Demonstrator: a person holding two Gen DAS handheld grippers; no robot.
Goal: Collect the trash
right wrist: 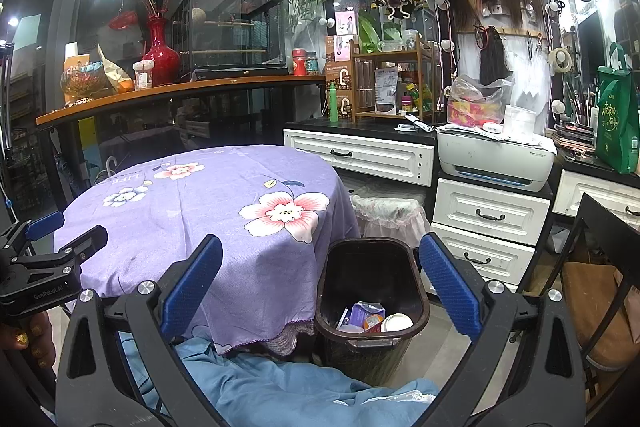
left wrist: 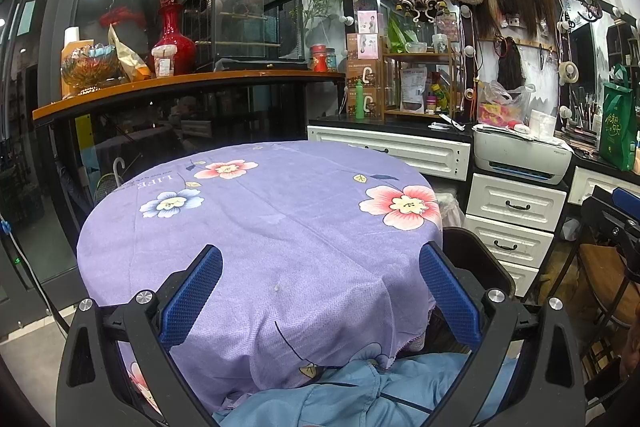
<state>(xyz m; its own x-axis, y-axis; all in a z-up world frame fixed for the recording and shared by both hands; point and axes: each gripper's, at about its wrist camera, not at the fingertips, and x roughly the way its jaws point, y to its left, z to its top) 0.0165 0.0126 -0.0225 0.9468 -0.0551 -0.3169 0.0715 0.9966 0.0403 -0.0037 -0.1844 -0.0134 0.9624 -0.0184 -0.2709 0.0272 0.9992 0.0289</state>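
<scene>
Two grippers hover spread wide and empty over a round table (left wrist: 256,227) draped in a purple flowered cloth. Only the right wrist view shows the dark trash bin (right wrist: 372,291) on the floor just beside the table, holding wrappers and a white lid (right wrist: 396,322); the left view shows the bare cloth instead. The right gripper (right wrist: 320,287) sits level, straddling table edge and bin. The left gripper (left wrist: 320,291) is held level above the near edge, and also appears at the right view's left margin, in a hand (right wrist: 30,341)

Tablecloth (left wrist: 280,227) – matt woven cloth; bin (right wrist: 372,279) – glossy dark plastic.
</scene>
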